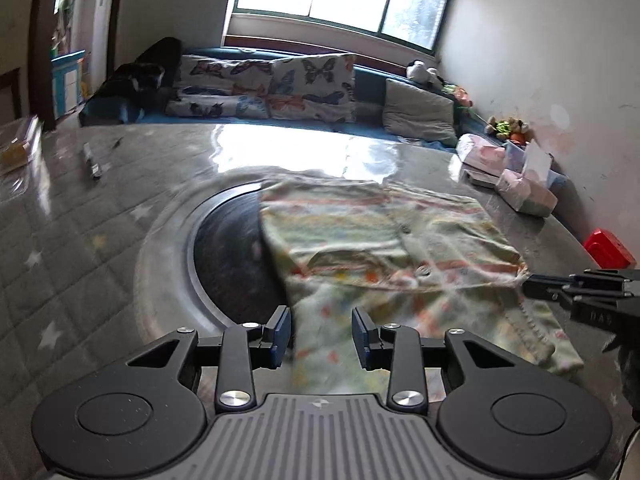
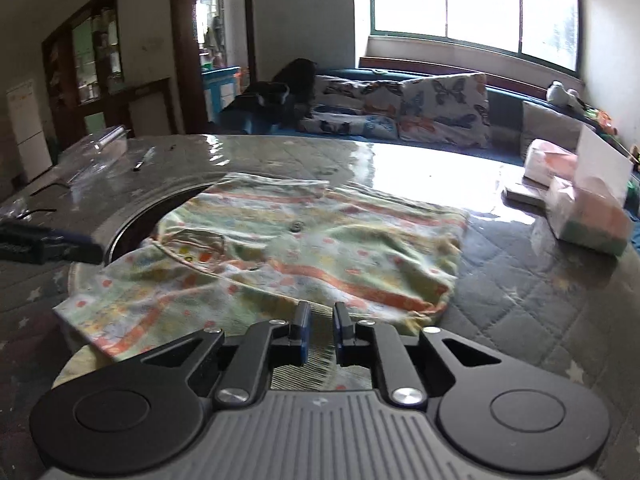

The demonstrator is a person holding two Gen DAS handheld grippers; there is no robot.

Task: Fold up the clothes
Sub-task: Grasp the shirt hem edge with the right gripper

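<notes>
A pastel green and orange patterned garment [image 1: 380,240] [image 2: 300,248] lies spread and partly folded on the table, covering part of a dark round inset [image 1: 228,252]. My left gripper [image 1: 320,336] is open over the garment's near left edge, with blurred cloth showing between its blue pads but not pinched. In the right wrist view the left gripper [image 2: 92,246] reaches in from the left edge. My right gripper [image 2: 322,332] has its jaws close together on a ribbed hem at the garment's near right corner. The right gripper [image 1: 528,280] shows from the side at that corner.
The table [image 1: 80,240] has a grey quilted cover under glossy plastic. Tissue packs [image 2: 588,216] and a red box [image 1: 608,246] sit along the right edge. A pen [image 1: 91,162] and a clear plastic box [image 2: 96,148] lie far left. A sofa with butterfly cushions [image 1: 272,84] stands behind.
</notes>
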